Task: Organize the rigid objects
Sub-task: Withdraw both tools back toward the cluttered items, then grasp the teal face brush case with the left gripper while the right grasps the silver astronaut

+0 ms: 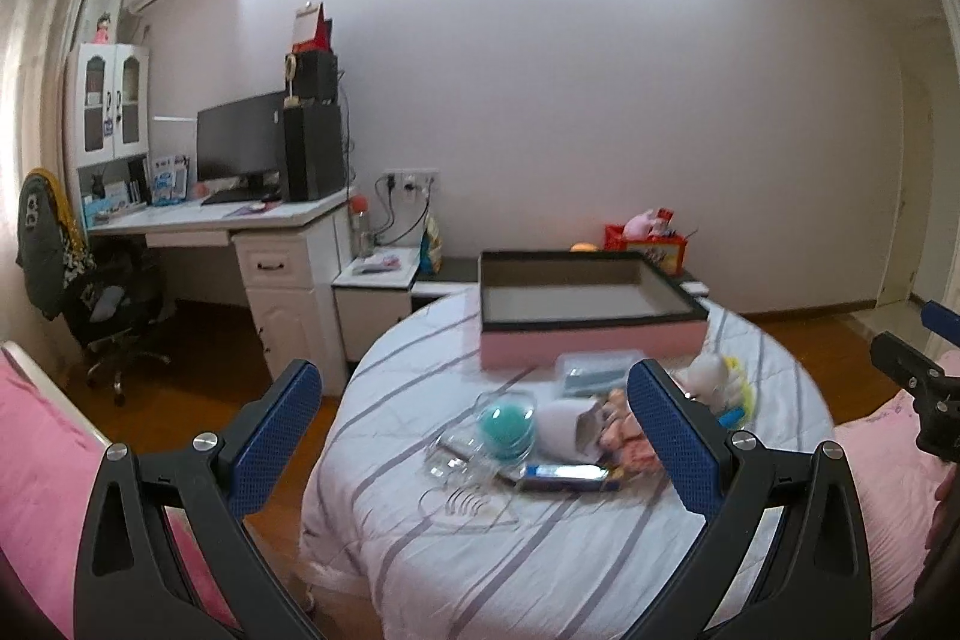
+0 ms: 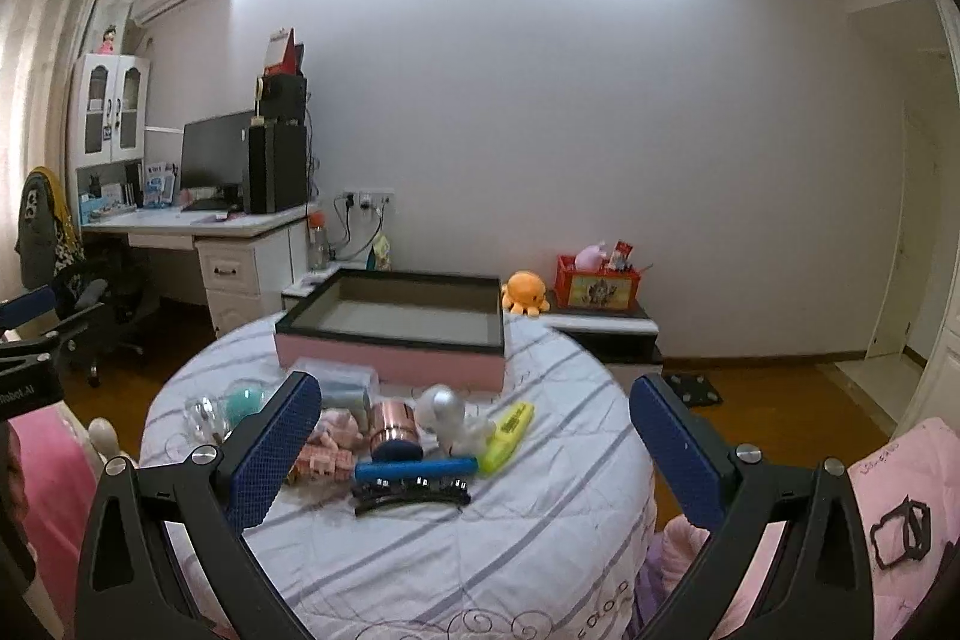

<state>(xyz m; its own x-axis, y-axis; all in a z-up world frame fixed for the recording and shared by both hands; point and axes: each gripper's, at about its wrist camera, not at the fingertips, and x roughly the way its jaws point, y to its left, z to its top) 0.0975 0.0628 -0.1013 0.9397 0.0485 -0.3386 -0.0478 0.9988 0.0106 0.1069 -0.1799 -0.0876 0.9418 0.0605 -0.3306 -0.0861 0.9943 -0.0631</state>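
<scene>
A pink box with a black rim (image 1: 591,340) (image 2: 390,349) stands open and empty at the far side of a round table with a striped cloth (image 1: 540,538) (image 2: 480,550). A pile of small objects lies in front of it: a teal ball (image 1: 506,427) (image 2: 245,396), a copper cup (image 2: 393,421), a blue bar (image 2: 417,468) (image 1: 567,475), a yellow highlighter (image 2: 507,436), a black hair clip (image 2: 411,496) and a clear plastic case (image 1: 594,370) (image 2: 336,388). My left gripper (image 1: 474,436) and right gripper (image 2: 474,451) are open, empty, above the table's near side.
A pink bed (image 1: 36,490) lies at the left and pink bedding (image 2: 888,490) at the right. A white desk with monitor (image 1: 240,196) and a chair (image 1: 90,292) stand at the back left. A low cabinet with a red box (image 2: 597,283) and orange plush (image 2: 525,292) stands behind the table.
</scene>
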